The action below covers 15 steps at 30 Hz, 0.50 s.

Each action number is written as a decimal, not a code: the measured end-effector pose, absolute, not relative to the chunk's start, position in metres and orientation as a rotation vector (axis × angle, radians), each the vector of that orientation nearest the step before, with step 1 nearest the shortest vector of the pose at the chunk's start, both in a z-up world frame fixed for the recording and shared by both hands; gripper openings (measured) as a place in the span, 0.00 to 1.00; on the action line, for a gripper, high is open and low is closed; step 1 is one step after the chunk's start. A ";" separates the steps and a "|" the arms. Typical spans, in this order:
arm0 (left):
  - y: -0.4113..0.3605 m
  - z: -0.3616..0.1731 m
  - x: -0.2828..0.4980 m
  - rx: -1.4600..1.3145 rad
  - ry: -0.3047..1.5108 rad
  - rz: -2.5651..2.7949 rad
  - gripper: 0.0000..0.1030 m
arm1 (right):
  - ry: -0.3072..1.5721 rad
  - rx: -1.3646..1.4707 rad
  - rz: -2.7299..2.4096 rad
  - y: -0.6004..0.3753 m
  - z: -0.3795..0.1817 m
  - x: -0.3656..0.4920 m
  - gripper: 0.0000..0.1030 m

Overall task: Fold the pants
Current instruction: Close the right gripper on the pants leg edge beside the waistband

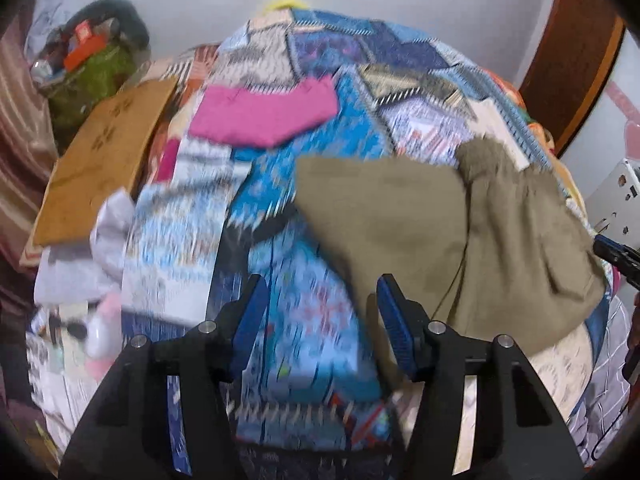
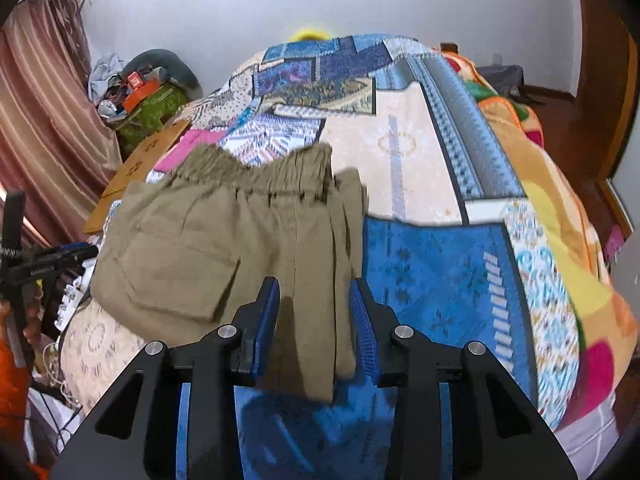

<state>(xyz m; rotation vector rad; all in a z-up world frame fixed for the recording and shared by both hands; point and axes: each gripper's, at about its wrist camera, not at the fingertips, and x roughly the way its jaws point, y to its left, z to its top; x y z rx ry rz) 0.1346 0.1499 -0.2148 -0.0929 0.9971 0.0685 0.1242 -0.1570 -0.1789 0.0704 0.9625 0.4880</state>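
Between the right gripper's (image 2: pixel 315 300) parted jaws lie folded pants (image 2: pixel 224 236).

Both views are lit softly and evenly by indoor light, with only a faint shadow cast on the bed (image 2: pixel 420 264) beneath the near edge of the pants (image 2: pixel 224 236). Strong motion blur is seen across the left wrist view, while the right wrist view is sharper. Straight lines are bowed by fisheye distortion, and the corners are darkened.
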 end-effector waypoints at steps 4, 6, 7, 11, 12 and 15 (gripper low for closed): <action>0.144 -0.214 0.161 -0.042 0.981 0.067 0.56 | 0.945 0.038 0.489 -0.147 -0.177 0.148 0.33; 0.147 -0.224 0.172 -0.039 1.004 0.076 0.56 | 0.937 0.021 0.492 -0.141 -0.178 0.159 0.33; 0.149 -0.231 0.176 -0.039 1.020 0.084 0.56 | 0.938 0.015 0.493 -0.138 -0.180 0.166 0.33; 0.162 -0.256 0.178 -0.054 1.062 0.091 0.63 | 0.985 -0.011 0.505 -0.130 -0.196 0.185 0.33; 0.166 -0.259 0.176 -0.065 1.063 0.086 0.66 | 0.992 -0.023 0.509 -0.130 -0.200 0.186 0.33; 0.176 -0.258 0.171 -0.074 1.067 0.092 0.68 | 0.986 -0.056 0.511 -0.131 -0.202 0.183 0.34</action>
